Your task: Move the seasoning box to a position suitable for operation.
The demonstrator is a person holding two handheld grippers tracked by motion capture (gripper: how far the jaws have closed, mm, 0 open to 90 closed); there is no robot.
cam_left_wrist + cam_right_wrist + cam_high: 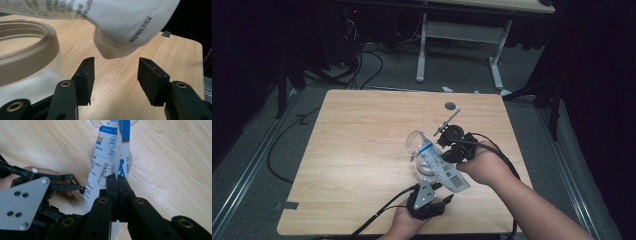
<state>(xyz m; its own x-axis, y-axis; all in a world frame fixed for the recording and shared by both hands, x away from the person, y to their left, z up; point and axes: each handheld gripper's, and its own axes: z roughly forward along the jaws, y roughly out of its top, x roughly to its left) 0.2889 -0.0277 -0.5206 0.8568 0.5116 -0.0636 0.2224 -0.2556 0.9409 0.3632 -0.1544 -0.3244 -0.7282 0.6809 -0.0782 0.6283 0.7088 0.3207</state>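
The left gripper [428,199], at the lower middle of the high view, has its jaws standing apart with nothing between them; in its own view the pouch's lower corner hangs just above and beyond the gap. To its left in that view sits the jar [25,47], a clear, rigid plastic container with a wide open mouth, likely light and easy to tip or slide on the smooth wooden surface [362,150]. At the middle of the high view the pouch [439,167] slants over the jar. It is a soft, thin white-and-blue packet that looks light and crumples readily, so a pinch on its flat sealed edge suits it best. The right gripper [117,182], right of centre, has its jaws clamped tight on that edge. Its trailing cable and the left gripper crowd the jar closely; the rest of the surface offers no obstruction.
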